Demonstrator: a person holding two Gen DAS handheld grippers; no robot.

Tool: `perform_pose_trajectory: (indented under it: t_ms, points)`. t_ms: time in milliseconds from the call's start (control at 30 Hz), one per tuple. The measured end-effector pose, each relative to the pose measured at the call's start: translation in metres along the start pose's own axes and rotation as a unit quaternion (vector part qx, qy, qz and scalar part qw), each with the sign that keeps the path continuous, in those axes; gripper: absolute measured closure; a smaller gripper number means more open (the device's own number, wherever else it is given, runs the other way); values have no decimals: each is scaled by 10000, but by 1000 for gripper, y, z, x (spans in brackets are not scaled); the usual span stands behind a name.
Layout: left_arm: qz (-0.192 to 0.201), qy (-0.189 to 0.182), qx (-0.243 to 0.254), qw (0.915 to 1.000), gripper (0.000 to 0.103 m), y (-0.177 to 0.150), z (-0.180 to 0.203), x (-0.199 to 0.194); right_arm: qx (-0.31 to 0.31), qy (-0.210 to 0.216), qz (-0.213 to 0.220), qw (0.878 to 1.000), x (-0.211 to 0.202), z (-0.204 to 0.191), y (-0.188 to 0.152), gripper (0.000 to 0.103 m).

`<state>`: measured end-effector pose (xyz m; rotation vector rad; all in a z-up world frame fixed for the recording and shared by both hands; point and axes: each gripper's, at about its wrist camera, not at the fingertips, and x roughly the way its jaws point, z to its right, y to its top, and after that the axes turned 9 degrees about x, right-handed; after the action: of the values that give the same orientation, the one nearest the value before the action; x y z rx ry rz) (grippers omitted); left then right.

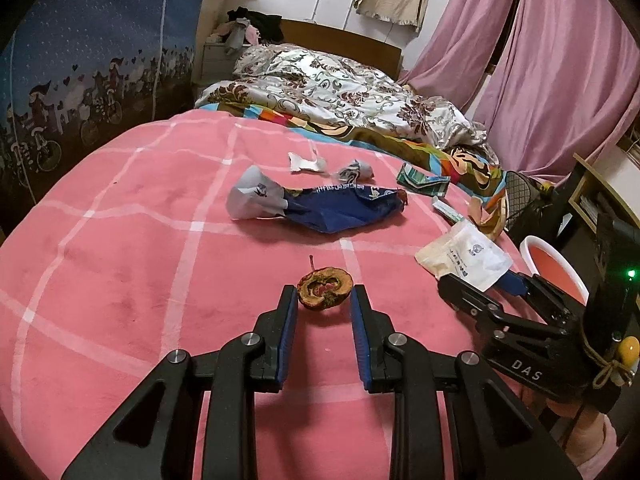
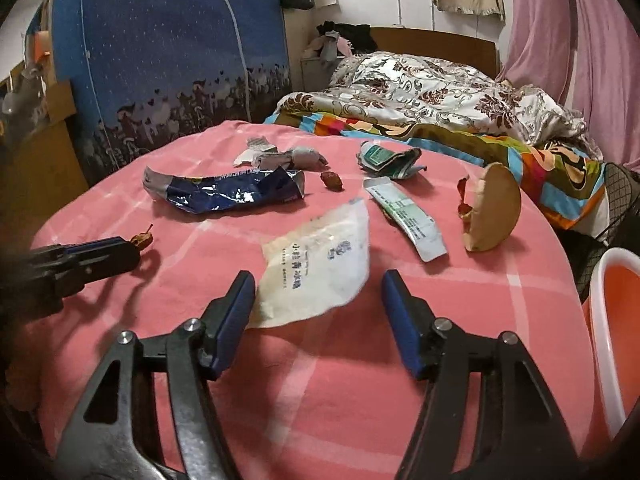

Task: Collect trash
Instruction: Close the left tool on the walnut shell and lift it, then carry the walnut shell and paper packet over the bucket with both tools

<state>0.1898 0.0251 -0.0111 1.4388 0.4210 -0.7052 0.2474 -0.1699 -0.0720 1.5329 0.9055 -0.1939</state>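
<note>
Trash lies on a pink checked blanket (image 1: 120, 264). A brown dried apple core (image 1: 325, 287) sits between the tips of my left gripper (image 1: 325, 294), whose jaws are open around it without clamping. My right gripper (image 2: 318, 286) is open over the near end of a white plastic pouch (image 2: 320, 264), which also shows in the left wrist view (image 1: 466, 256). Farther back lie a blue foil bag (image 2: 224, 192), a crumpled grey wrapper (image 2: 296, 158), a green packet (image 2: 386, 158), a white-green tube wrapper (image 2: 408, 216), a small brown pit (image 2: 332, 180) and a tan fruit peel (image 2: 492, 208).
An orange basin with a white rim (image 2: 608, 316) stands at the right, off the blanket's edge. A floral quilt (image 1: 340, 88) is piled behind the trash. A blue patterned wardrobe (image 2: 160, 60) stands at the left and pink curtains (image 1: 540, 60) hang at the right.
</note>
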Motion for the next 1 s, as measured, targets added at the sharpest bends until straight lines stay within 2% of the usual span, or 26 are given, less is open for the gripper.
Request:
perform_pose_trajectory:
  t_ms: [33,100,200,433,567,667,833,1000]
  points:
    - [6,7,7,10000,80,-1,0,0,-42,-12,17,10000,0,-2,-1,63]
    - [18,3,21,10000,80,-1,1,-1,-74,7,66,10000,-1,-4,-2,83]
    - [77,12,73,9999,80,0,4,-2,-88,40,127,9999,-4,-3,-3,103]
    - [240,-36,138,9996,80,2,12,-7,-81,198,401,9990,-15,-5,-6,103]
    - [525,-91,328,9980,80,11,26,-16,-59,253,1082,9938,-45,0,-5,103]
    - [880,-132,620,9941,80,23,47,-26,-210,-65,1769,9840,-77,3,-4,103]
    - [1432,-324,1018,9839,80,40,85,-39,-195,-649,2630,9624,-124,21,-4,103]
    - [1727,-696,1394,9726,80,56,131,-44,-50,-1181,3103,9433,-159,45,-1,103]
